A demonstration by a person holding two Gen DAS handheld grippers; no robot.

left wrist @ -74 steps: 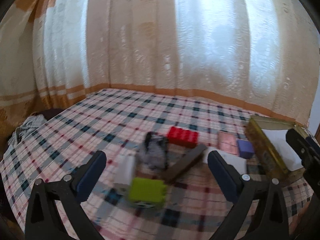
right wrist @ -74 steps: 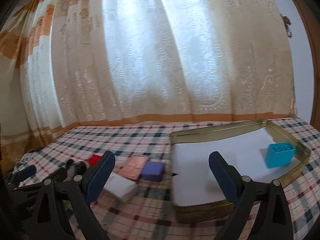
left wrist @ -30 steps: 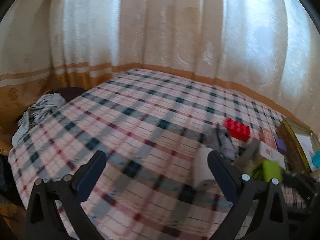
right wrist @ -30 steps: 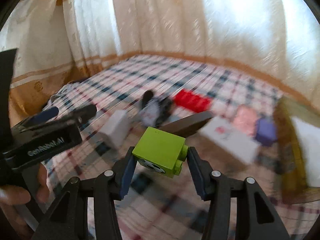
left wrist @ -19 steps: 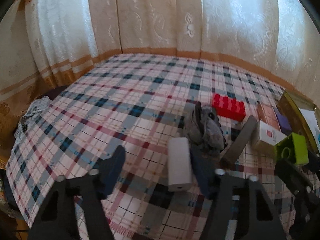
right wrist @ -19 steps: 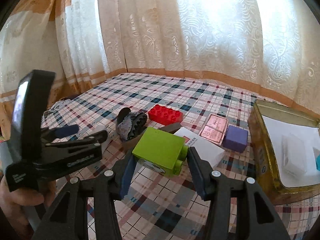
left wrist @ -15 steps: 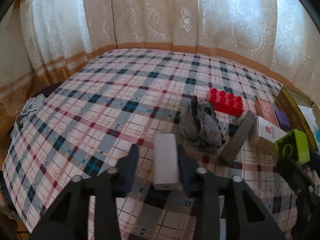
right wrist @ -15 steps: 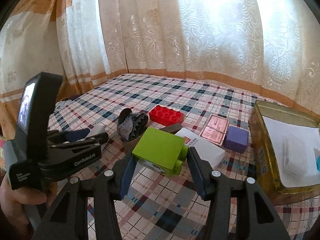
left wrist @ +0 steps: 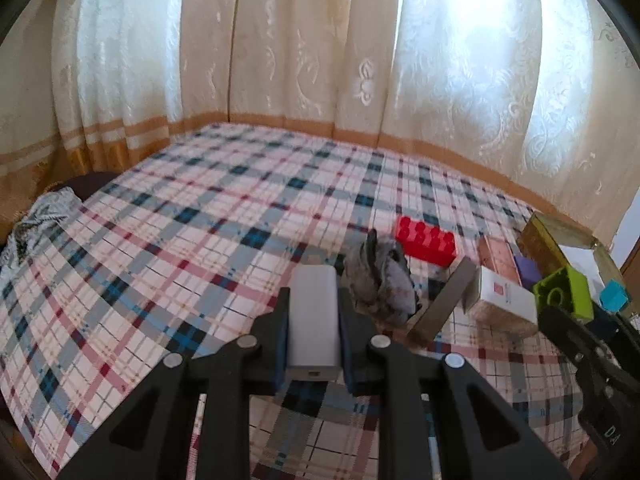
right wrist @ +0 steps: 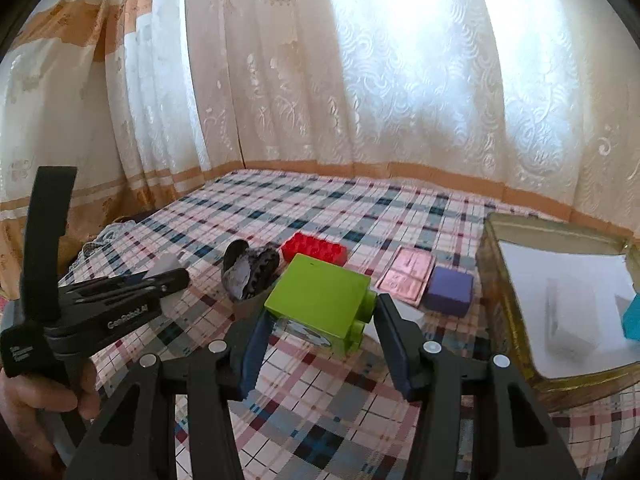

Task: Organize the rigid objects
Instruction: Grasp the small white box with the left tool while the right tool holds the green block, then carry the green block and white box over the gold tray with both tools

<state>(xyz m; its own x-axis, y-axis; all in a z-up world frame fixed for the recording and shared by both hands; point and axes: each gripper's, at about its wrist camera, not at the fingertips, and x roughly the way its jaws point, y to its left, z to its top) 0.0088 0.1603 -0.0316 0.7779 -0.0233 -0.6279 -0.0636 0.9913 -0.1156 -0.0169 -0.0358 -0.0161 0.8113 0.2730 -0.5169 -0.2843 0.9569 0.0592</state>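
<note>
left gripper [left wrist: 313,332]: we see it bottom centre of the left wrist view, fingers pressed onto both long sides of the white block [left wrist: 313,322]; in the right wrist view it sits at far left, side-on.
white block: pinched between the left fingers, lower centre of the left wrist view, long axis running away from the camera; we cannot tell if it touches the cloth.
right gripper [right wrist: 320,328]: bottom centre of the right wrist view, clamped on the green block [right wrist: 320,300].
green block: held between the right fingers, its studs face right, centre of the right wrist view; also seen at right edge of the left wrist view.
gold tin [right wrist: 500,280]: right side of the right wrist view, lined with white paper [right wrist: 560,276].
in tin: we spot a cyan block [right wrist: 632,318] at the far right edge and a pale block [right wrist: 570,320] on the paper.
red brick [left wrist: 426,240]: right of centre in the left wrist view, on the cloth.
grey clump [left wrist: 380,280]: just right of the white block, below-left of the red brick; what it is, we cannot tell.
brown bar [left wrist: 446,300]: beside the grey clump, running diagonally.
white carton [left wrist: 504,296]: right of the brown bar.
pink tile [right wrist: 406,274]: centre right in the right wrist view, just beside the purple cube [right wrist: 448,290].
plaid cloth [left wrist: 180,248]: covers the whole surface.
curtains [right wrist: 360,80]: upper half of both views.
</note>
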